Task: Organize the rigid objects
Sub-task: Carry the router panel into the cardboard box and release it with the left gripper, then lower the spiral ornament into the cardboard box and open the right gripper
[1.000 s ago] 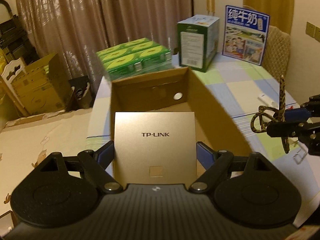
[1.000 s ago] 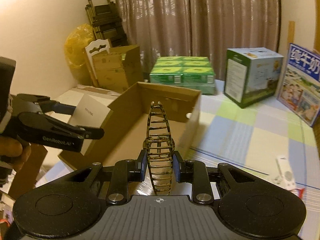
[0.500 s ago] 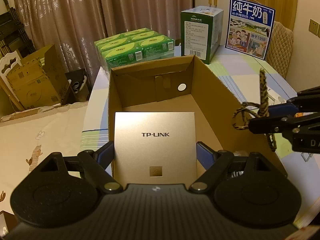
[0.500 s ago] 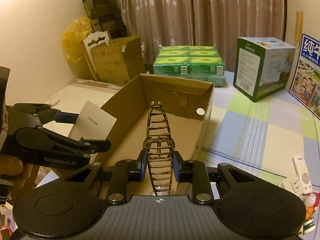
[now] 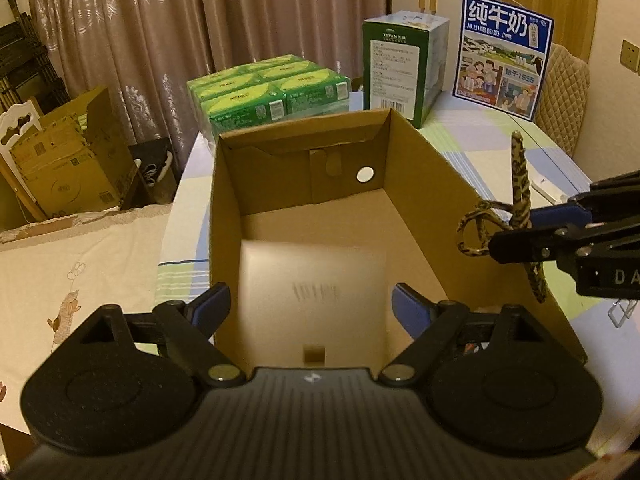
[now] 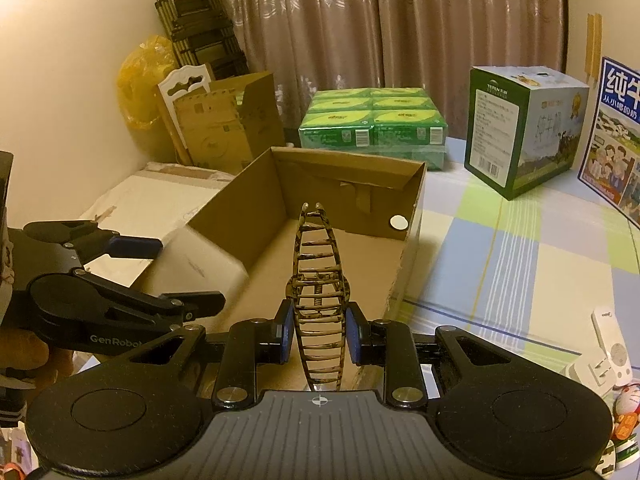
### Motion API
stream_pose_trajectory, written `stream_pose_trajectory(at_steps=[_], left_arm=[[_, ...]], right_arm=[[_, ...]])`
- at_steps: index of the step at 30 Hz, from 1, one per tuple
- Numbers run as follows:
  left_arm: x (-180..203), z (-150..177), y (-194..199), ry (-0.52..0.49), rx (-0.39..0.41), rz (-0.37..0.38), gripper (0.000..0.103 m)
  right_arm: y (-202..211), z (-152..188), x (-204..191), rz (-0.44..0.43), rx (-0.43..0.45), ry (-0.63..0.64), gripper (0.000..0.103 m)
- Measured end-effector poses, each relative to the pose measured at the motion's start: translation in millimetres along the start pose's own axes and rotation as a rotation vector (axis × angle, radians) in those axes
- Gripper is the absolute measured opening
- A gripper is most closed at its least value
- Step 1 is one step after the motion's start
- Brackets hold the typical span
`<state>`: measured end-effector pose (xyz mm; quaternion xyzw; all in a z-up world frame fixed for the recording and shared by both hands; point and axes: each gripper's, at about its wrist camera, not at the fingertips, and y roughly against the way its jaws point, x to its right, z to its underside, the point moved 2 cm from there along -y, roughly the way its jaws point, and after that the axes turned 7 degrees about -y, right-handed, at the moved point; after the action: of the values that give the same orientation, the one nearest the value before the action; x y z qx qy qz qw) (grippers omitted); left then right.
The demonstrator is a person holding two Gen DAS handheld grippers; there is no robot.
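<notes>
Left tool (image 5: 312, 304): spread wide, blurred white TP-LINK panel (image 5: 314, 300) loose between the fingers, over the cardboard box (image 5: 420, 184).
Right tool (image 6: 318, 330): clenched on leopard-print hair claw (image 6: 318, 280), frame centre.

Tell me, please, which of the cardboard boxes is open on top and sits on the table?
The brown box under both grippers: open and on the table. The green-and-white box is closed; the other brown box stands on the floor.

Left gripper (image 5: 312, 308) hanging over near end of open cardboard box (image 5: 416, 184), fingers (image 5: 210, 306) spread clear of blurred pale square panel (image 5: 314, 300) lying between them. At right, right gripper (image 5: 516, 236) clamping mottled hair claw (image 5: 520, 184) above box's right wall.
</notes>
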<state>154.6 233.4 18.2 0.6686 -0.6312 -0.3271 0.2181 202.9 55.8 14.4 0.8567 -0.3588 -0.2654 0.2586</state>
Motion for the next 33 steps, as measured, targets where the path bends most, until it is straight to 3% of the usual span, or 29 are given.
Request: stream_pose_trajectory(at_steps=[33], left_arm=[[-6.1, 0.3, 5.2, 0.025, 0.006, -0.021, 0.085]], right_arm=[[-15.1, -3.5, 2.4, -0.009, 0.006, -0.055, 0.023]])
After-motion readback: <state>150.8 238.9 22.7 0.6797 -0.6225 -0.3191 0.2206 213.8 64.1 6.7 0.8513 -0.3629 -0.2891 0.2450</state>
